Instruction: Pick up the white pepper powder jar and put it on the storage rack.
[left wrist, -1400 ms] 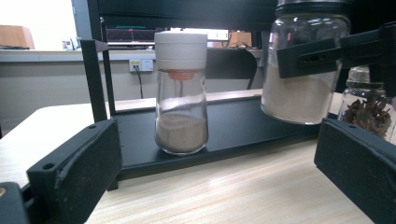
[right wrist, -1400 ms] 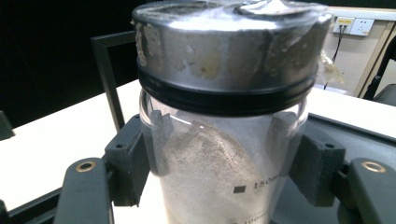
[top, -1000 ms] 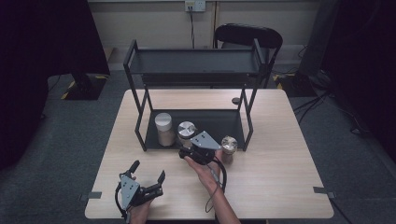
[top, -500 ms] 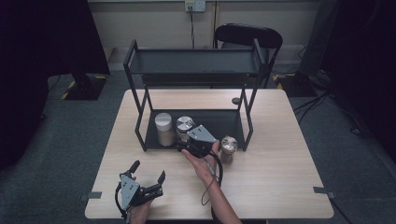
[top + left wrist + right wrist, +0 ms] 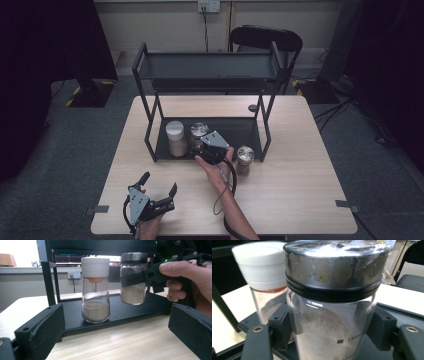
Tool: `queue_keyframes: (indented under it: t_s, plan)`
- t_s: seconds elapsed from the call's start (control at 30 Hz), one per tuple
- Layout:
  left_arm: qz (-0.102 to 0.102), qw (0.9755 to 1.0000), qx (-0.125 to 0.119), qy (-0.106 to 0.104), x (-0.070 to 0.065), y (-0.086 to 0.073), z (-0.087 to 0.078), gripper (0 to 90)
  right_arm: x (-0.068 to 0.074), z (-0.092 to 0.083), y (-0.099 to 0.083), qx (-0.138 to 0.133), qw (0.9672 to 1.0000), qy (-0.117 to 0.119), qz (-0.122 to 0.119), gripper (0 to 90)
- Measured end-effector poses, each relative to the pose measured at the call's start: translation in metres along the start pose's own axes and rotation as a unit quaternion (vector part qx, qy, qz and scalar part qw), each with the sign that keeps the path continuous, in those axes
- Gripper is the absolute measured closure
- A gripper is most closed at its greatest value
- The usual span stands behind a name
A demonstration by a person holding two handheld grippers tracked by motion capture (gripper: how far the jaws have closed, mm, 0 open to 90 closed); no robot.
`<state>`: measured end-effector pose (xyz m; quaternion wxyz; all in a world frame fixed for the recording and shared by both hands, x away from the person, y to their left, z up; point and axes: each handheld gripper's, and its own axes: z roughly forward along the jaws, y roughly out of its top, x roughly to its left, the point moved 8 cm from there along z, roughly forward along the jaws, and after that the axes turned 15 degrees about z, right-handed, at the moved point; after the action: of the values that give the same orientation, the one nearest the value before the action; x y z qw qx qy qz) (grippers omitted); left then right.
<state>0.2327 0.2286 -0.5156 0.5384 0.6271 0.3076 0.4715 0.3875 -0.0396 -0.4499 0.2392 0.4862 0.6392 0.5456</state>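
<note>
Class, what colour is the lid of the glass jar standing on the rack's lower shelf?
White, on the standing glass jar; clearest in the left gripper view.

Jar [image 5: 332,322], glass wall low on its right side: printed measuring marks, a small dark square beside "150" with letters after it cut off, and a second figure below, partly cut off, starting "100".

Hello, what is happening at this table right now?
A person's right tongs are shut on a glass jar with a metal lid, held above the lower tray of the black metal shelf, beside a white-capped glass jar standing there. The left tongs rest open near the table's front edge. Another metal-lidded jar stands on the wooden table.
</note>
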Motion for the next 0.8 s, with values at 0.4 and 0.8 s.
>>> queue_keyframes:
  t_s: [0.4,0.8]
  plan:
    - [0.001,1.0000,0.000,0.000,0.000,0.000,0.000,0.1,-0.004,0.016,-0.008,0.018,0.9998,-0.010,0.004,31.2]
    - [0.001,1.0000,0.000,0.000,0.000,0.000,0.000,0.0,-0.005,0.026,-0.011,0.030,0.9994,-0.014,0.007,31.2]
